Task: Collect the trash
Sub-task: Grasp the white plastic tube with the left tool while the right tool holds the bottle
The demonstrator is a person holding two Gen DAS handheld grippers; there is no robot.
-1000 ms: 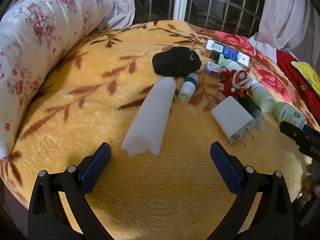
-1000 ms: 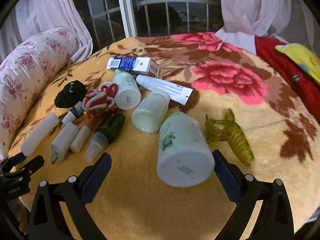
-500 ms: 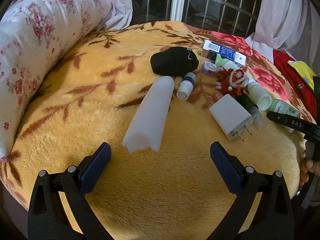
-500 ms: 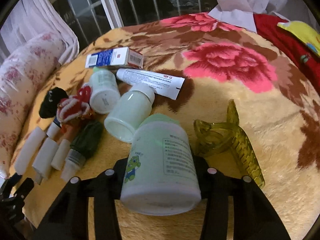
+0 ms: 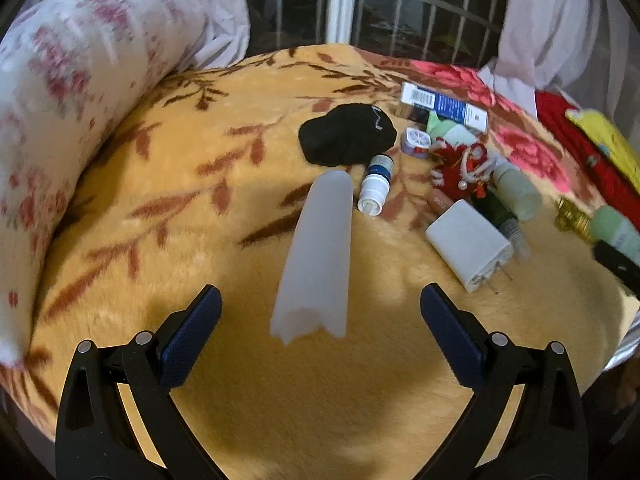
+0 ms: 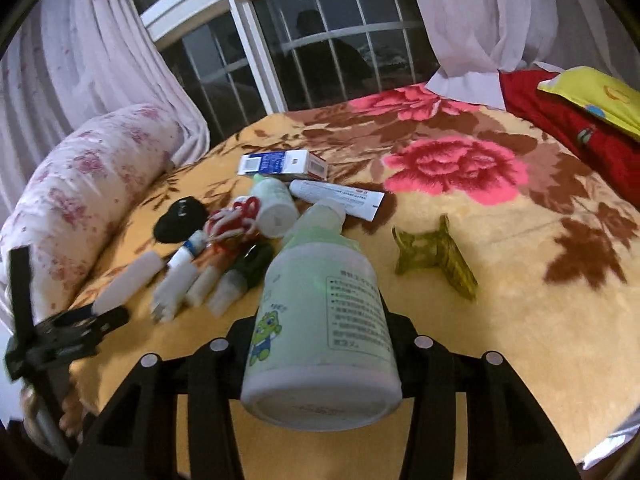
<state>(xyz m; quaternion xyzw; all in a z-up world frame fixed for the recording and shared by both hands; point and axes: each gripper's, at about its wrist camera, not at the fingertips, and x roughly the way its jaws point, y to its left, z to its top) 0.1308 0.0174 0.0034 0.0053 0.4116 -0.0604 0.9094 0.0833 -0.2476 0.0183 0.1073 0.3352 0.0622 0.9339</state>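
My right gripper (image 6: 320, 344) is shut on a white bottle with a green cartoon label (image 6: 320, 320) and holds it lifted above the blanket. My left gripper (image 5: 320, 320) is open, its jaws either side of the near end of a long white tube (image 5: 318, 252) lying on the blanket. The lifted bottle (image 5: 616, 232) and the right gripper (image 5: 618, 264) show at the right edge of the left wrist view. The left gripper (image 6: 68, 332) shows at the left of the right wrist view.
On the yellow flowered blanket (image 5: 160, 200) lie a black cloth bundle (image 5: 348, 134), a small blue-and-white bottle (image 5: 376, 190), a white charger (image 5: 468, 246), a red knitted toy (image 5: 460, 168), a blue box (image 6: 282, 164), a toothpaste tube (image 6: 340, 196) and a yellow hair clip (image 6: 436, 260). A floral bolster (image 5: 60, 120) lies at the left.
My right gripper closed on the white bottle and lifted it off the blanket. My left gripper stayed open and moved slightly forward toward the white tube.
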